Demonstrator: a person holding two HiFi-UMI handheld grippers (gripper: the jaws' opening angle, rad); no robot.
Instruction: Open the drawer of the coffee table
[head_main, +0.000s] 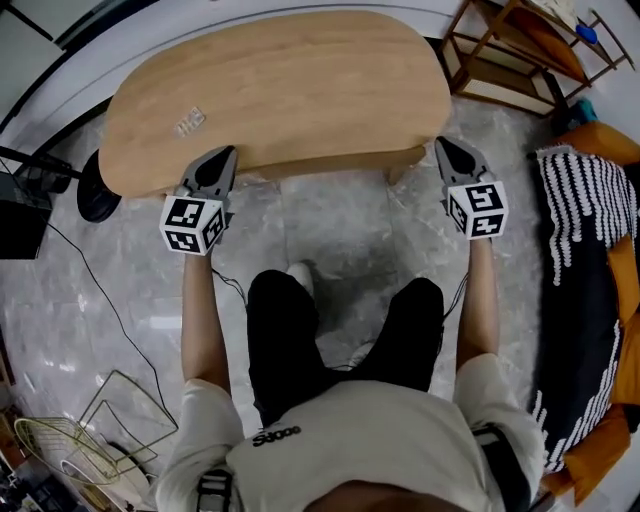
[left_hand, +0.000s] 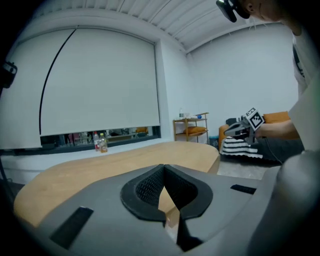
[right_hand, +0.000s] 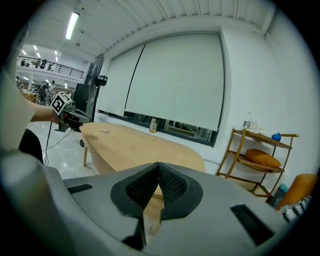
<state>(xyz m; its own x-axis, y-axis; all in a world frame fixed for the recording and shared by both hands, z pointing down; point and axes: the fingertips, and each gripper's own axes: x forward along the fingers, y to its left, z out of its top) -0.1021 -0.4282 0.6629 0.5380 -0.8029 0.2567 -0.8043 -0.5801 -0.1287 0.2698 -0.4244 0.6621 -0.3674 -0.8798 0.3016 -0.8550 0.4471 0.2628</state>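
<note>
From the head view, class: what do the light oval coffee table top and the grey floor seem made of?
Light oval coffee table top: likely wood or veneer, matt; faint grain shows. Grey floor: probably polished stone or tile; veining, sheen.

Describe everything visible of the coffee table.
The coffee table has a light wood-look top, long with rounded ends, on the grey marbled floor. A band runs under the near edge, with one leg showing; no drawer front or handle can be made out. A small pale item lies on top. The left gripper and right gripper sit at its near edge; contact unclear.
</note>
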